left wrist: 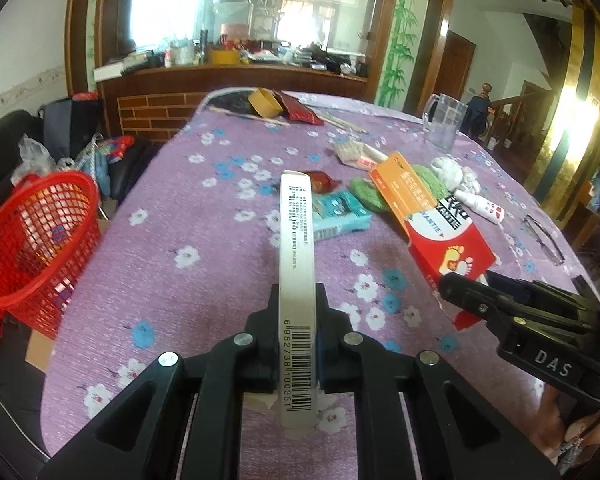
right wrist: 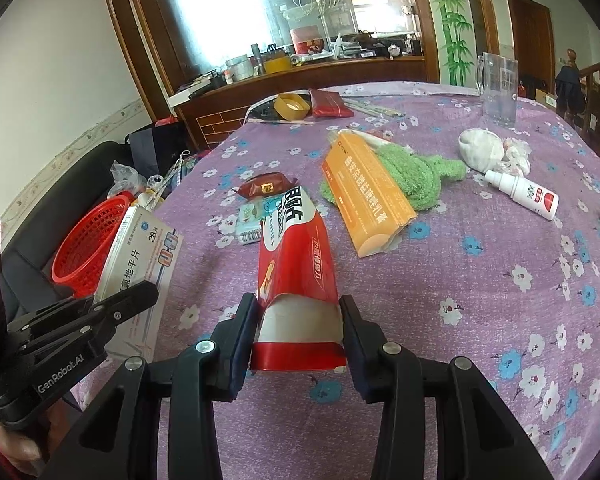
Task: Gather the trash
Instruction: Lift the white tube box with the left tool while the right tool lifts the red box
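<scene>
My left gripper (left wrist: 298, 300) is shut on a flat white medicine box (left wrist: 294, 240), held edge-up with its barcode showing; the same box (right wrist: 140, 260) appears at the left of the right wrist view. My right gripper (right wrist: 298, 316) is shut on a red box with footprints (right wrist: 296, 264), also seen in the left wrist view as the red box (left wrist: 452, 252). An orange box (right wrist: 368, 196), a teal packet (left wrist: 340, 216) and a brown candy wrapper (right wrist: 266, 188) lie on the purple floral tablecloth (right wrist: 480, 300). A red mesh basket (left wrist: 32, 240) stands off the table's left edge.
A green cloth (right wrist: 412, 176), a white crumpled wad (right wrist: 480, 148), a white spray bottle (right wrist: 524, 192), a glass mug (right wrist: 498, 88), a tape roll (right wrist: 292, 106), a dark red pouch (right wrist: 330, 106) and eyeglasses (left wrist: 544, 236) lie on the table. A dark sofa with bags sits at the left.
</scene>
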### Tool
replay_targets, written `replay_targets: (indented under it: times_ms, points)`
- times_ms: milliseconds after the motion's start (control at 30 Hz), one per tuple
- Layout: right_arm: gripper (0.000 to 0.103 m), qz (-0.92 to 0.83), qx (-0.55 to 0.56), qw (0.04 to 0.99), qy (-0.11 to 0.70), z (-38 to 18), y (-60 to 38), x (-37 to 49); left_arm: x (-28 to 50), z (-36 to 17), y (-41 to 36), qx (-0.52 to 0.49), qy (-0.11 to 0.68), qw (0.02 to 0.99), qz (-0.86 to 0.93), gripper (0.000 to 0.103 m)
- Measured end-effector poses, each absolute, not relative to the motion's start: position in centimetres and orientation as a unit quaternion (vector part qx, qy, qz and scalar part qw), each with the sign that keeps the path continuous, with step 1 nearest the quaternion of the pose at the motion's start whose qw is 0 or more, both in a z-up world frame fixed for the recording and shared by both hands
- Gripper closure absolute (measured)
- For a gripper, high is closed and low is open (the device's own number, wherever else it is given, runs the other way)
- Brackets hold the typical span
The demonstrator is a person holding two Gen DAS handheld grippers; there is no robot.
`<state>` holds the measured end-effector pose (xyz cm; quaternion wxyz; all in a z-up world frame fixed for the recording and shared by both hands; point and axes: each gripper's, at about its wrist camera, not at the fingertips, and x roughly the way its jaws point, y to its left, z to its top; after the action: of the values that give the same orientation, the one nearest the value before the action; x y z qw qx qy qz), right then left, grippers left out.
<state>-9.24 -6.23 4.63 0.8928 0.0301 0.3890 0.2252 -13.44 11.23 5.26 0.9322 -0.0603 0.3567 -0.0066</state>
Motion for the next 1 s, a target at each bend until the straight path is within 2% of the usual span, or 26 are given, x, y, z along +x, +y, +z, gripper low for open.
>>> replay_targets:
  times_ms: [367,1000]
  points:
    - [0.058,0.226,0.029,0.894,0.387,4.8,-6.0,-9.5,-13.6,5.5,10.9,-0.020,0.330,0.943,0.037,0.091]
    - [0.056,0.231,0.019,0.890,0.391,4.5,-5.0,-9.7,-13.5,4.8,11.2,-0.010,0.335,0.941,0.052,0.091]
